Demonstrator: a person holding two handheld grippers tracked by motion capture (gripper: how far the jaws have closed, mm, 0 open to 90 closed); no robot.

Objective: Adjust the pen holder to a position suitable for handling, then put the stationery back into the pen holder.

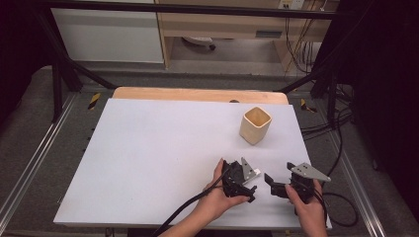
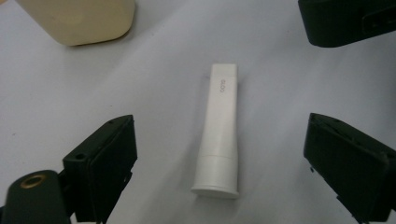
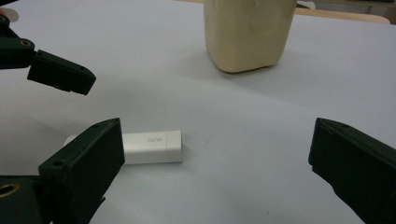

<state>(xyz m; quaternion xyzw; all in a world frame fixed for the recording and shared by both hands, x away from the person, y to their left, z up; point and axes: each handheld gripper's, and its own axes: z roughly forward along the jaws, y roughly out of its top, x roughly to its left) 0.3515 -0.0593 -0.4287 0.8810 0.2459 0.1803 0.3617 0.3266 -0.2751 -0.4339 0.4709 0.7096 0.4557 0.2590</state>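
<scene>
Fingers of left gripper & right gripper released; 1 white tube, 1 cup.

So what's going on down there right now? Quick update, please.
Left gripper open, jaws either side of small white plastic tube lying flat. Right gripper open, empty, alongside. Cream square cup stands farther back, apart. Nothing blocking.

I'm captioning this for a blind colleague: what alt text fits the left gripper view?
A white tube lies flat on a white table, between the open black jaws of the left gripper, cap end nearest the camera. A cream cup stands at the top left, and part of the right gripper shows at the top right.
</scene>
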